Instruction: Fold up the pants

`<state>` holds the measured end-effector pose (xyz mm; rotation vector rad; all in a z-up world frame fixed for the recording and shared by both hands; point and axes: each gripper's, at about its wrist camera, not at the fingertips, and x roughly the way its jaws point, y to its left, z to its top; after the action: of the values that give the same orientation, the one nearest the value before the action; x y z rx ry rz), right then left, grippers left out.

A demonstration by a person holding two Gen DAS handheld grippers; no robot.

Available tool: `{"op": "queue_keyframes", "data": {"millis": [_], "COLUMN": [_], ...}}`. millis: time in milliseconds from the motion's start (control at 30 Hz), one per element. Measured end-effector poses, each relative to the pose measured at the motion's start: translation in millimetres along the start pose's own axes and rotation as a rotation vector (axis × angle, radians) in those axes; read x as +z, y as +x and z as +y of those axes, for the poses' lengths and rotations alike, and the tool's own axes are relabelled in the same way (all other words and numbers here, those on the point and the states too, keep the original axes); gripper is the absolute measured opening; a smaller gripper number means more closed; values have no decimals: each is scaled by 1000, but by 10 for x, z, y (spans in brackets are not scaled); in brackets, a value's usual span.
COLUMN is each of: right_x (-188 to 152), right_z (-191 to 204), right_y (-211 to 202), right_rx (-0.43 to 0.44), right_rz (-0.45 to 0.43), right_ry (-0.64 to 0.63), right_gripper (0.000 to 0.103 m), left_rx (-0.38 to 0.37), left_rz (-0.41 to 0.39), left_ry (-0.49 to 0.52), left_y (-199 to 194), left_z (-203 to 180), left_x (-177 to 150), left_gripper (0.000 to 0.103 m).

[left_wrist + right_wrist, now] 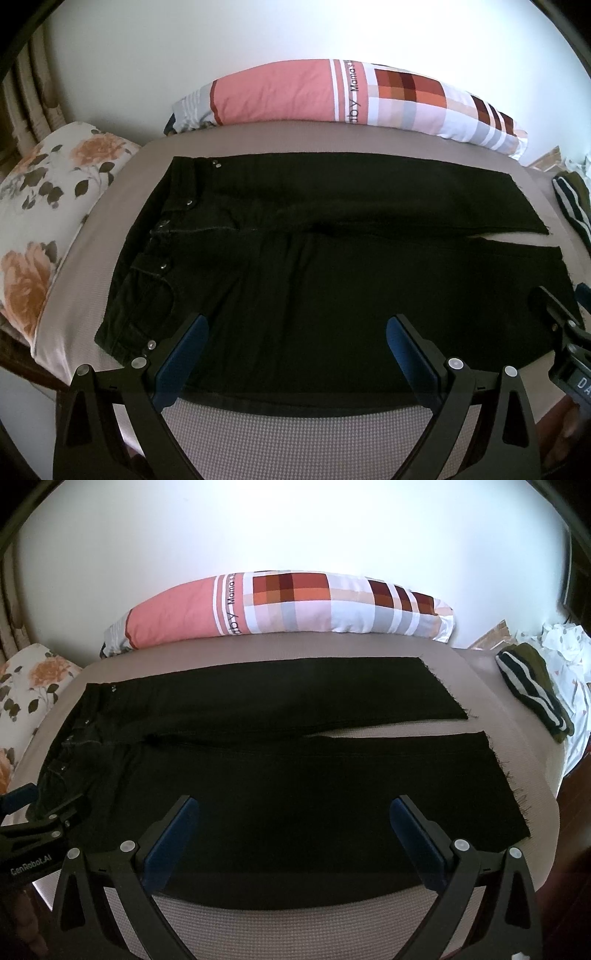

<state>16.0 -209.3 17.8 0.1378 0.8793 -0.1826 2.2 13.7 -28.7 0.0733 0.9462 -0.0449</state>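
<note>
Blue-padded left gripper (295, 332) gapes wide over the near edge of the black pants (314, 266), which lie flat on the beige bed (295, 435), waistband left, hems right. From the right wrist, the right gripper (295, 812) spreads likewise above the nearer leg; long axis runs left-right.

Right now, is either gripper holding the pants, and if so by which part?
Nothing is held. The left gripper and right gripper are both open above the near edge of the black pants, which lie flat.
</note>
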Motion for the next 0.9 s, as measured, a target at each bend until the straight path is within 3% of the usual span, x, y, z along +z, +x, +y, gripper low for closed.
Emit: {"op": "queue_keyframes", "data": {"millis": [900], "right_x": [6], "right_z": [33], "right_y": [-48], "right_rx": [-5], "right_rz": [-3], "right_ry": [-6], "right_gripper": [103], "left_rx": [5], "left_rz": [2], "left_ry": [1], "left_y": [-5], "left_z": [31], "left_x": [7], "left_gripper": [97]}}
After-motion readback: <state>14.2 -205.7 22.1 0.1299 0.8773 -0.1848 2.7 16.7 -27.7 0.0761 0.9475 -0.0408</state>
